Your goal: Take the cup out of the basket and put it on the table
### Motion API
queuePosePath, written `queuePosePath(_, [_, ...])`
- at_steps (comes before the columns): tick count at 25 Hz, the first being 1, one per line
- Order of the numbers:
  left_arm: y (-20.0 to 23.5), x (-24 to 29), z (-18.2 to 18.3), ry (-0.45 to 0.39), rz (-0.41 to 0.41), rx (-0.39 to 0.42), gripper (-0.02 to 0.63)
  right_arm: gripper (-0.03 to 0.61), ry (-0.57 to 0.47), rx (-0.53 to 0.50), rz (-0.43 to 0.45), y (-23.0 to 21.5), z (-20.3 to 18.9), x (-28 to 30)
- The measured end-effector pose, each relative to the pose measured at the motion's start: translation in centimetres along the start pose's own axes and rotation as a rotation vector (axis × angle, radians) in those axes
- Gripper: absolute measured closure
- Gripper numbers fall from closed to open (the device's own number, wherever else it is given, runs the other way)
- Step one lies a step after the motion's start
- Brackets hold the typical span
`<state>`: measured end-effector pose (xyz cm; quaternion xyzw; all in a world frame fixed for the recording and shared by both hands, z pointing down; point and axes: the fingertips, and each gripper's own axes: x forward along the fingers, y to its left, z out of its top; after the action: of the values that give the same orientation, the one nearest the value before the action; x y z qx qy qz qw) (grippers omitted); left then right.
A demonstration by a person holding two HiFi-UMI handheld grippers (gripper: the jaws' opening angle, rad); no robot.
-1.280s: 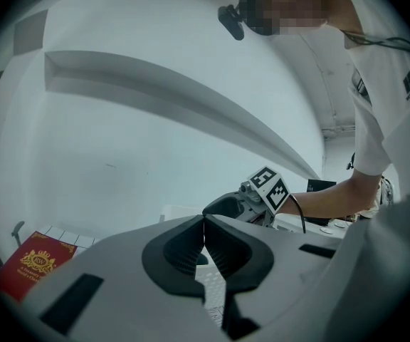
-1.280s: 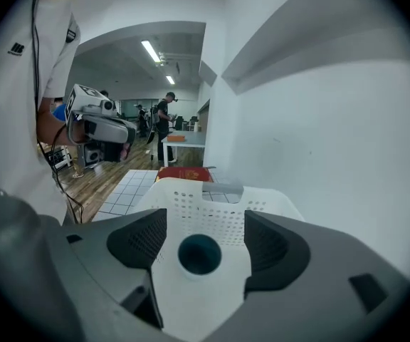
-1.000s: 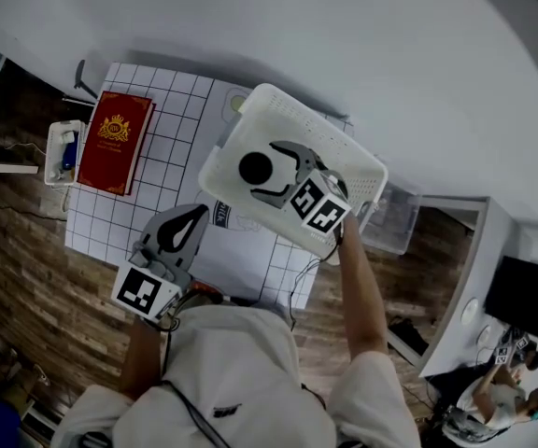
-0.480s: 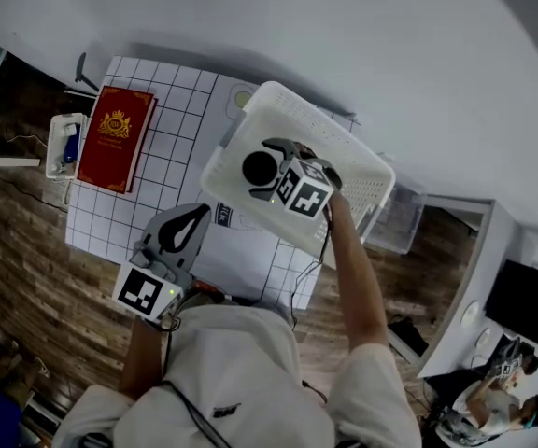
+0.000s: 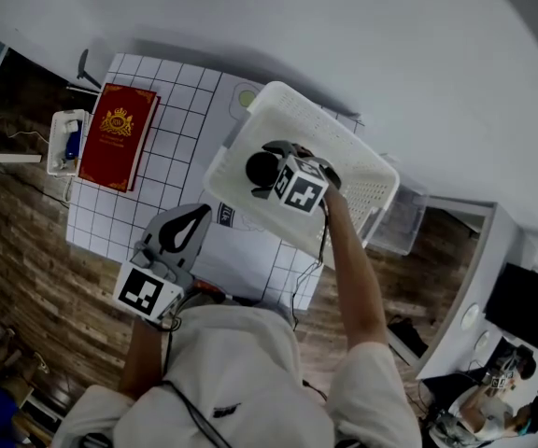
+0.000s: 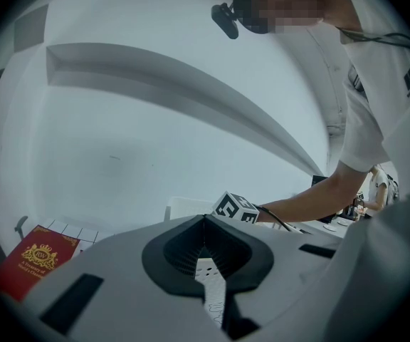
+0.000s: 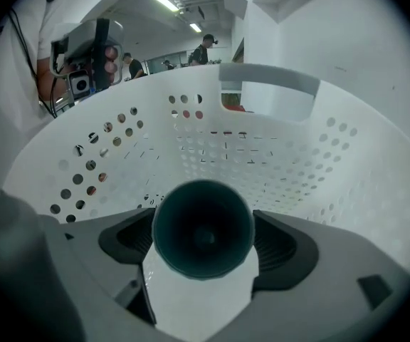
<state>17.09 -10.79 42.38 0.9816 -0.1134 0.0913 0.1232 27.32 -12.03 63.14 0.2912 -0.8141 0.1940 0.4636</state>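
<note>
A dark teal cup (image 5: 261, 167) lies on its side in the white perforated basket (image 5: 348, 143) on the table. My right gripper (image 5: 267, 170) reaches into the basket, its open jaws on either side of the cup. In the right gripper view the cup's mouth (image 7: 203, 228) faces the camera and fills the gap between the two pads; a firm press does not show. My left gripper (image 5: 197, 213) hovers over the table's near side, its tips together and nothing held. In the left gripper view its tips (image 6: 205, 219) meet.
A red book (image 5: 115, 140) lies at the left on the white gridded mat (image 5: 171, 110). Beside it sits a small white tray (image 5: 66, 147) with a blue item. A clear plastic box (image 5: 395, 220) stands off the table's right end. People stand in the background.
The right gripper has slid further into the basket, so the cup that was ahead of its tips now sits between the jaws. The left gripper has stayed put.
</note>
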Motion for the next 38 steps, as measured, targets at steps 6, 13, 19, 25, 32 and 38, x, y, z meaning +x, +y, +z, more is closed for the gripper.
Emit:
queuePosePath(6, [0.1, 0.0, -0.2, 0.006, 0.002, -0.002, 0.604, 0.175, 0.004, -0.010, 0.014, 0.1, -0.3, 0.2])
queuePosePath(13, [0.1, -0.1, -0.3, 0.010, 0.004, 0.000, 0.604, 0.189, -0.010, -0.006, 0.019, 0.0, -0.3, 0.1])
queuePosePath(19, [0.0, -0.3, -0.3, 0.007, 0.006, 0.000, 0.604, 0.190, -0.008, -0.005, 0.018, 0.1, -0.3, 0.1])
queuePosePath(25, [0.1, -0.6, -0.2, 0.005, 0.013, -0.001, 0.604, 0.193, 0.000, -0.020, 0.014, 0.2, -0.3, 0.0])
queuePosePath(32, [0.2, -1.1, -0.2, 0.001, 0.020, 0.000, 0.604, 0.193, -0.012, -0.017, 0.011, 0.4, 0.0, -0.4])
queuePosePath(38, [0.0, -1.4, 0.0, -0.007, 0.018, 0.004, 0.604, 0.194, -0.007, -0.029, 0.000, 0.5, 0.2, -1.5])
